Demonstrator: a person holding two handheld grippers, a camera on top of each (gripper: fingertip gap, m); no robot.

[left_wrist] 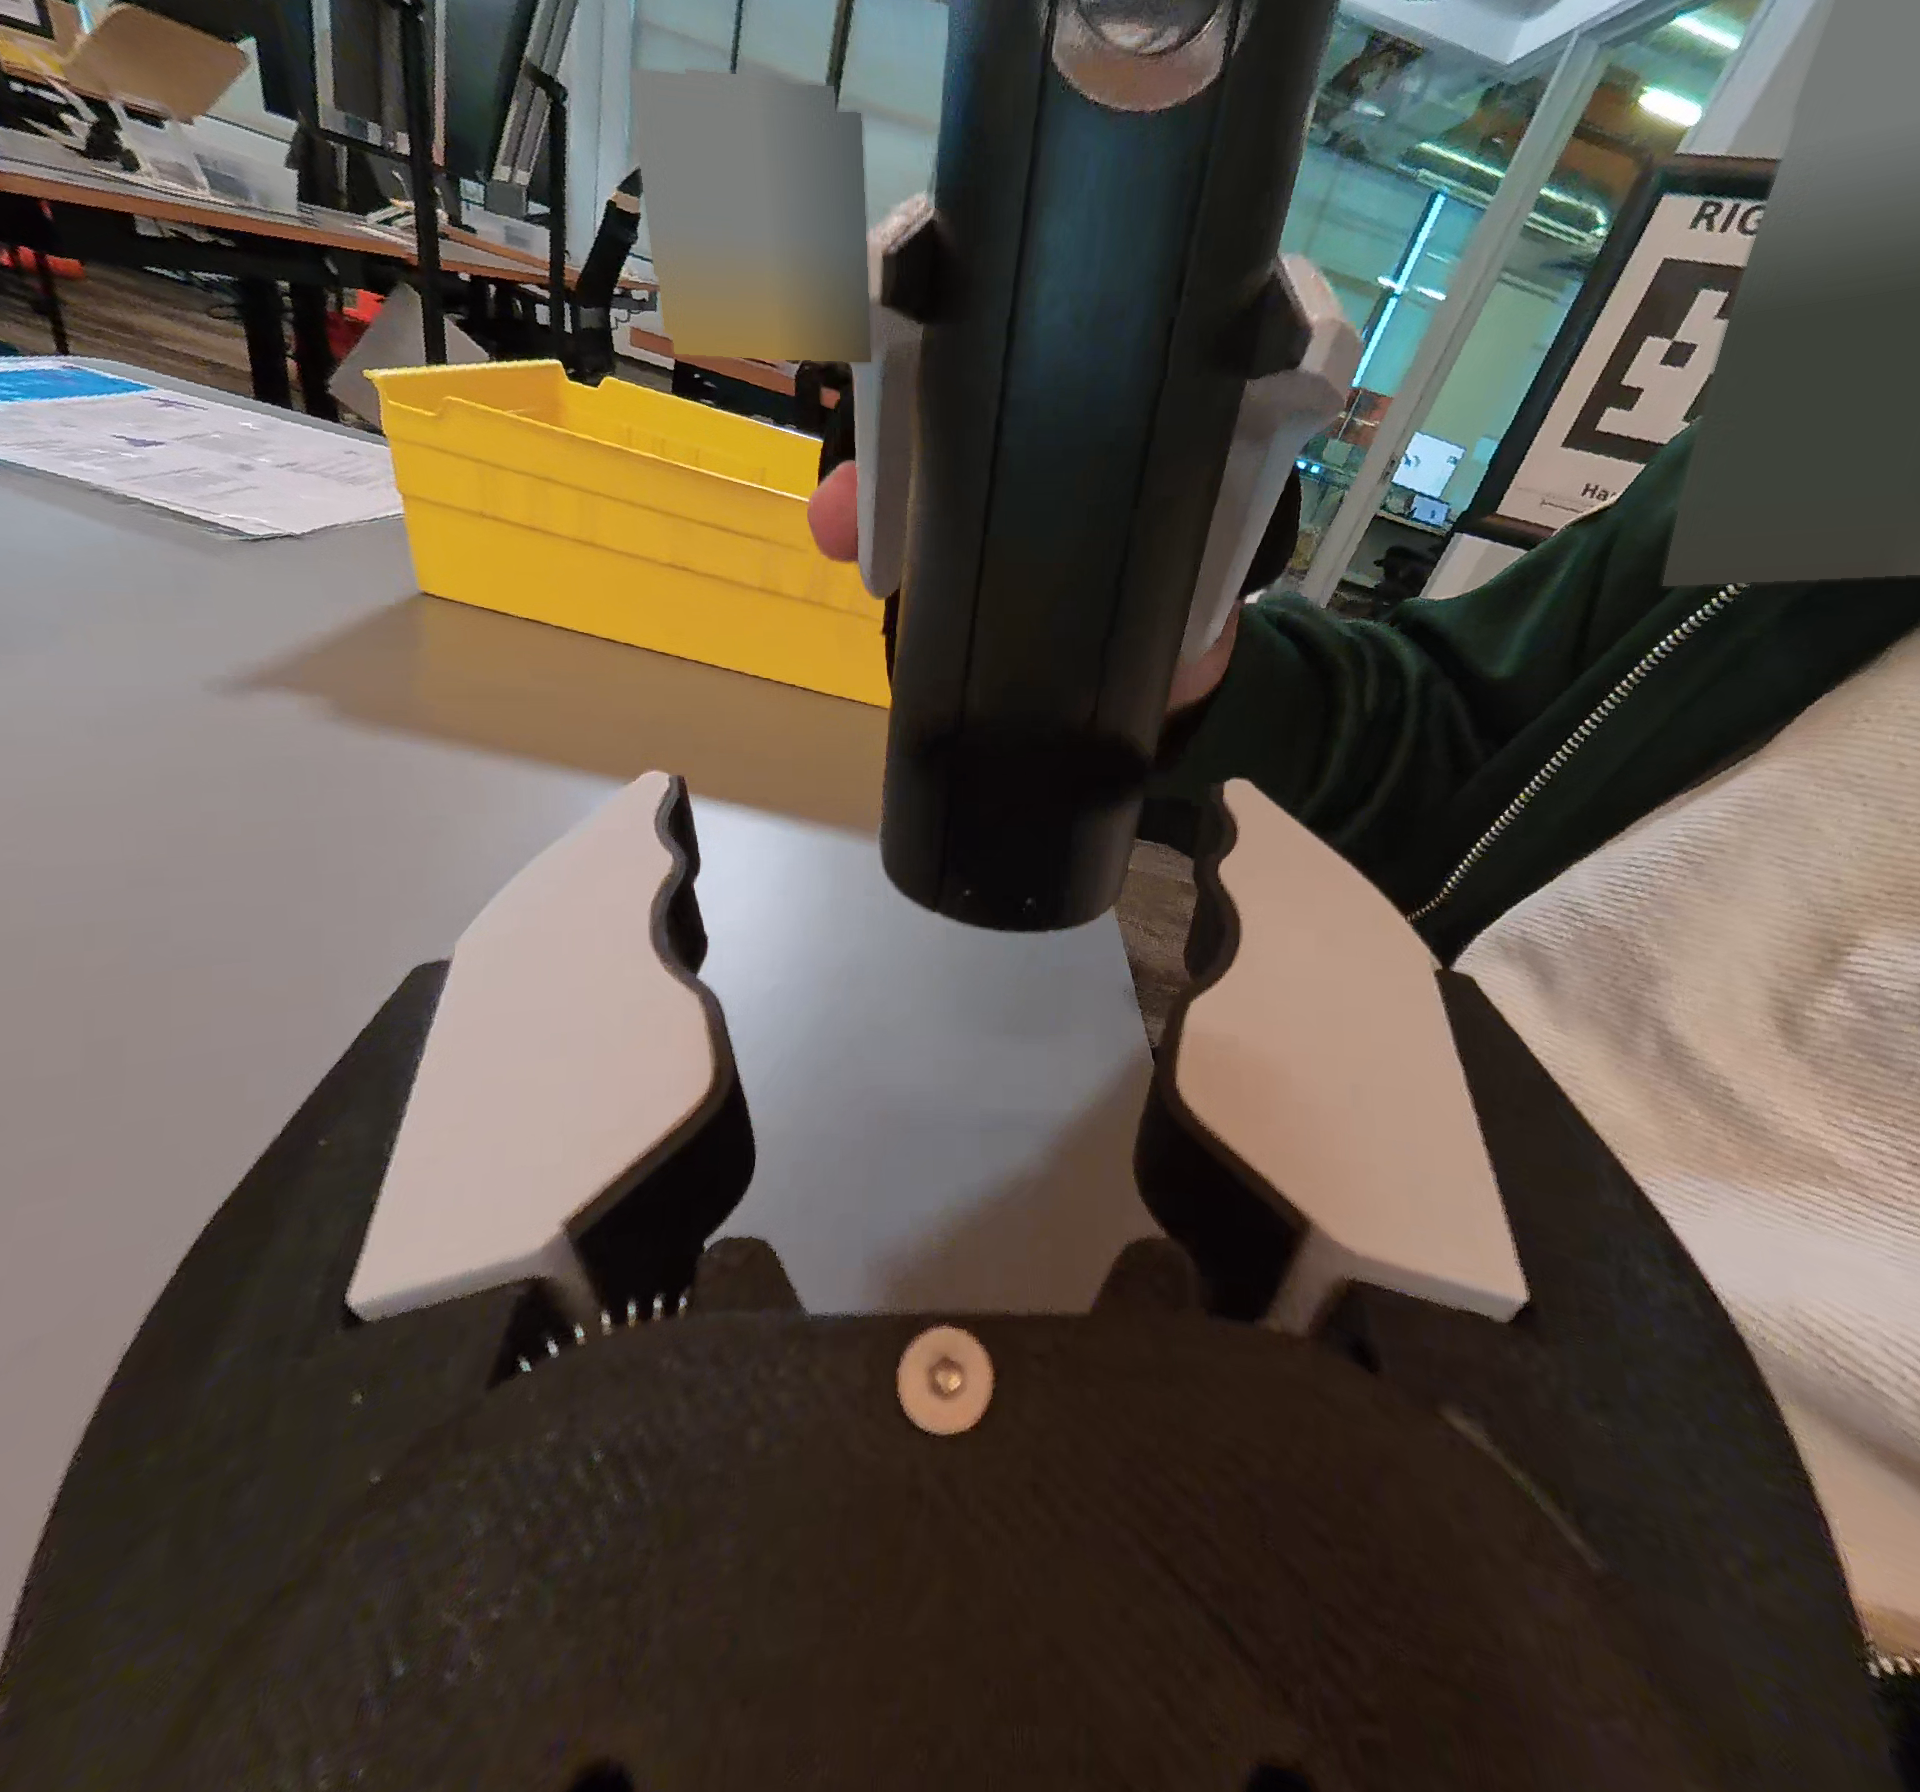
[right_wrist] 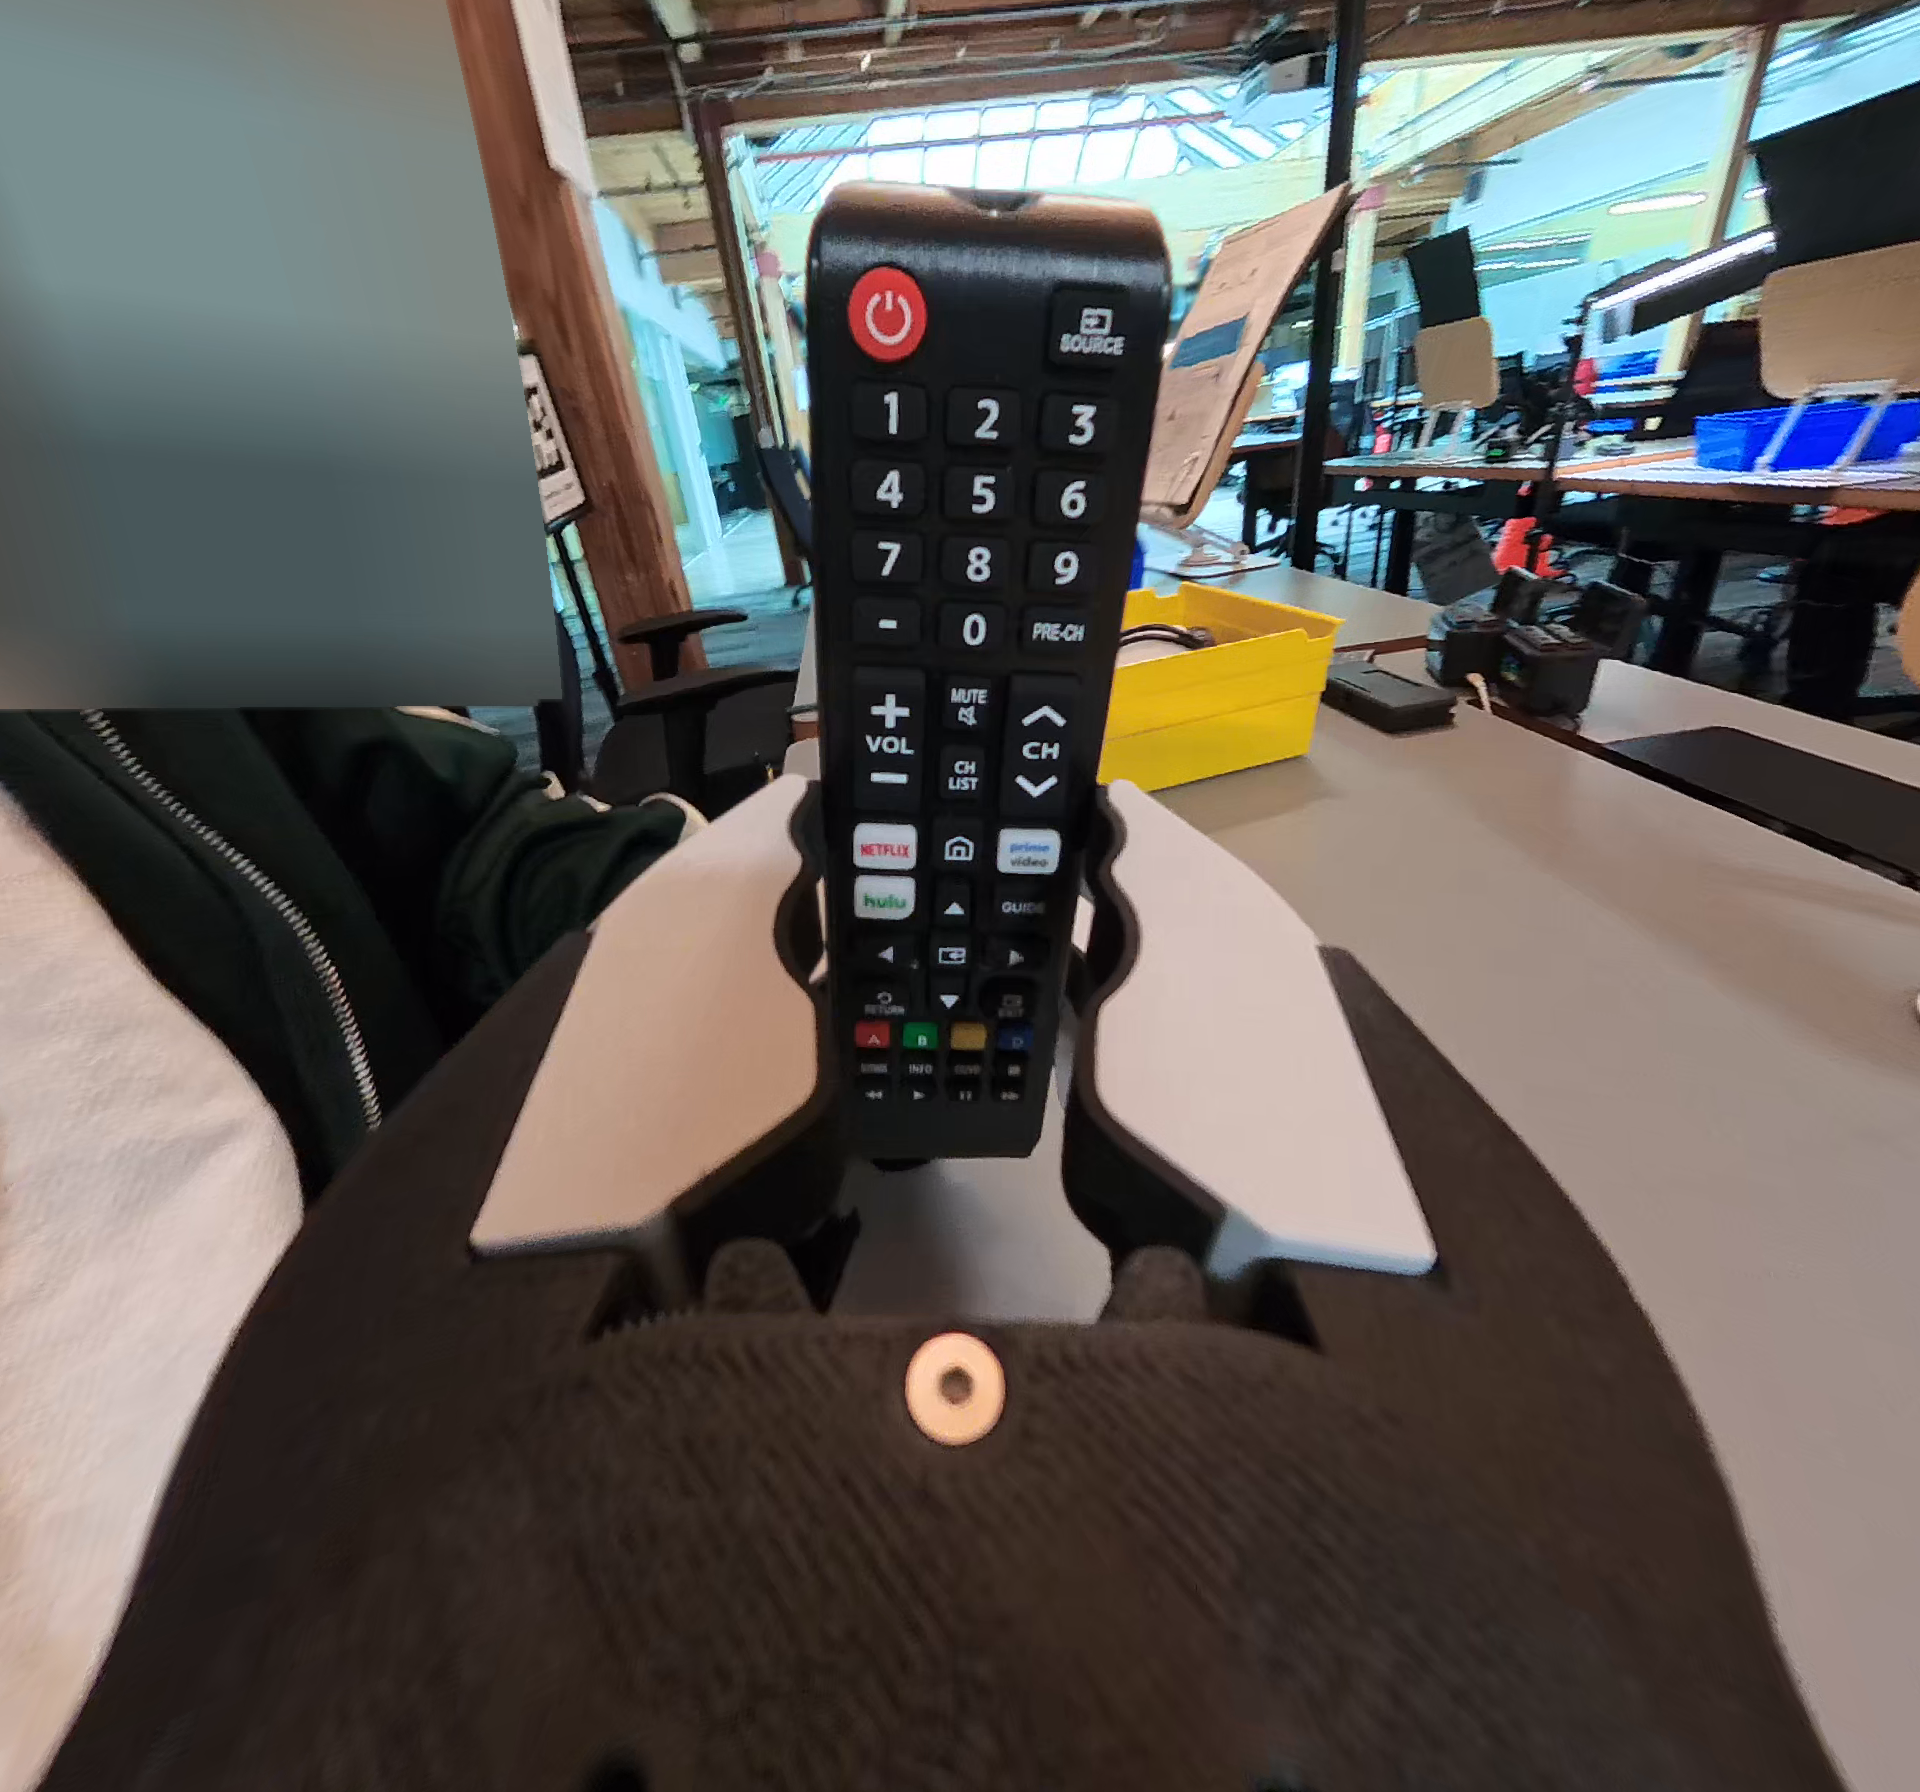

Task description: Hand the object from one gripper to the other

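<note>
Right tool (right_wrist: 951, 911) clamps remote (right_wrist: 982, 599) (left tool (left_wrist: 951, 869) agape)

In the left wrist view the remote control (left_wrist: 1049, 454) ran off the top edge, so its upper end was out of sight, and only its plain back showed. It hid most of the right gripper (left_wrist: 1081, 371) behind it; just the finger sides and a bit of the holding hand (left_wrist: 836, 521) peeked out. In the right wrist view the right gripper (right_wrist: 951, 911) covered the remote's (right_wrist: 977, 599) lower flanks, and the remote screened part of the yellow bin (right_wrist: 1216, 682). The bin's contents were too small to identify.
</note>
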